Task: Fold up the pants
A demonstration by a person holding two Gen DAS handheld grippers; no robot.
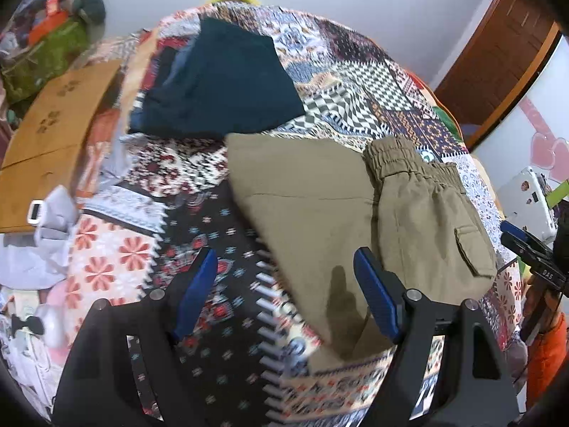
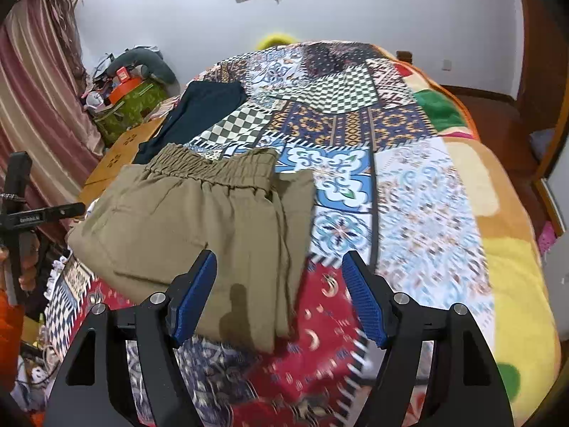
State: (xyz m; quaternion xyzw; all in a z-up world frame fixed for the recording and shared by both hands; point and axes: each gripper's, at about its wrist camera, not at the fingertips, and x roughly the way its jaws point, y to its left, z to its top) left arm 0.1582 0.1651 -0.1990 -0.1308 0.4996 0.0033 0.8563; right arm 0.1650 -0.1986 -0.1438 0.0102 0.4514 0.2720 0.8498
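Note:
Khaki pants [image 1: 320, 206] lie folded on the patchwork bedspread [image 1: 199, 320], elastic waistband [image 1: 402, 156] toward the right in the left wrist view. In the right wrist view the same pants [image 2: 185, 227] lie left of centre, waistband [image 2: 213, 167] at the far side. A dark damp spot [image 2: 234, 306] marks the near edge. My left gripper [image 1: 284, 274] is open and empty above the pants' near left edge. My right gripper [image 2: 279, 277] is open and empty above the pants' near right corner. The right gripper [image 1: 526, 249] shows at the right edge of the left wrist view.
A folded dark teal garment [image 1: 220, 82] lies further back on the bed; it also shows in the right wrist view [image 2: 199, 114]. A cardboard box [image 1: 53, 131] and piled clutter [image 1: 46, 35] stand left of the bed. The bedspread [image 2: 409, 213] stretches to the right.

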